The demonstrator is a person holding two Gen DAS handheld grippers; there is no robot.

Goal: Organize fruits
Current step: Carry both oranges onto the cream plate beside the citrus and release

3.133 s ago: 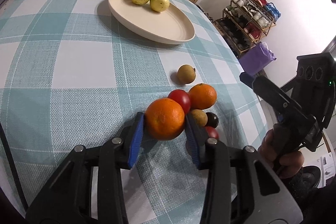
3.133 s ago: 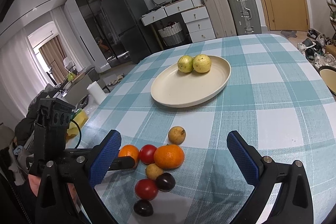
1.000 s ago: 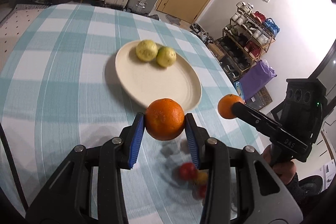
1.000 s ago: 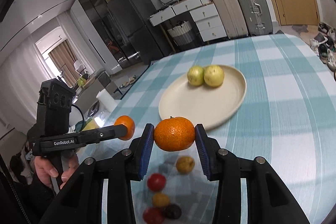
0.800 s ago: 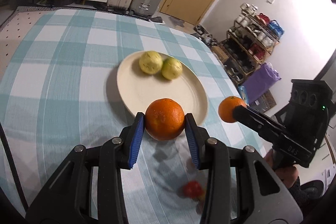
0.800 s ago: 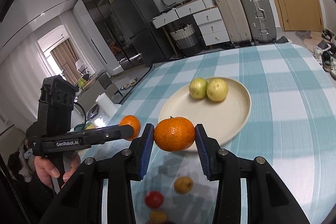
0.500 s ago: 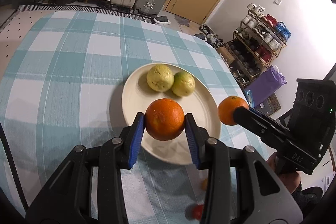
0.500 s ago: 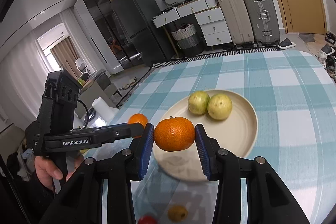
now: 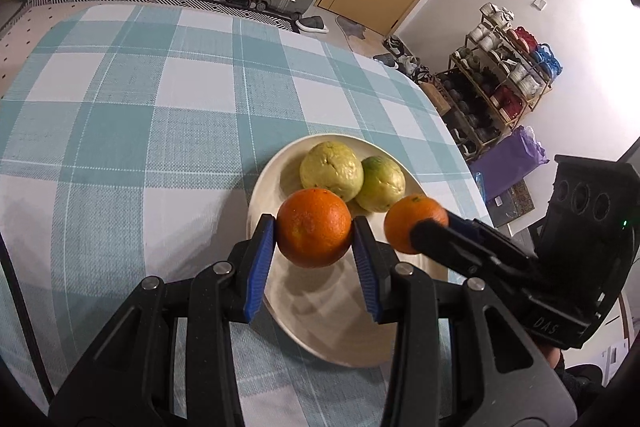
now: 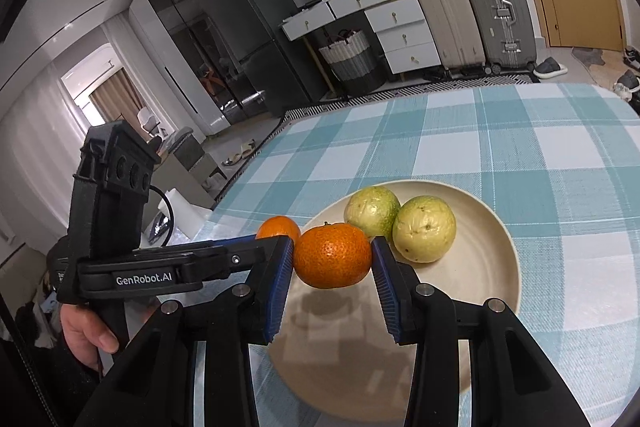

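Observation:
My left gripper (image 9: 314, 229) is shut on a dark orange (image 9: 314, 227) and holds it above the near part of a cream plate (image 9: 320, 323). My right gripper (image 10: 332, 257) is shut on a lighter orange (image 10: 333, 254) and holds it above the same plate (image 10: 484, 267). That orange also shows in the left wrist view (image 9: 412, 217), and the left gripper's orange shows in the right wrist view (image 10: 278, 227). Two yellow-green guavas (image 9: 332, 171) (image 9: 380, 183) lie together on the far side of the plate, also in the right wrist view (image 10: 372, 205) (image 10: 424, 229).
The plate stands on a table with a teal and white checked cloth (image 9: 140, 115). Suitcases (image 10: 496, 7), drawers and a fridge stand beyond the table's far edge. A shoe rack (image 9: 504, 75) stands to the right. The other small fruits are out of view.
Both grippers have moved forward over the table with their oranges, from the pile of small fruits to above the plate. The right gripper closed on its orange about three seconds ago.

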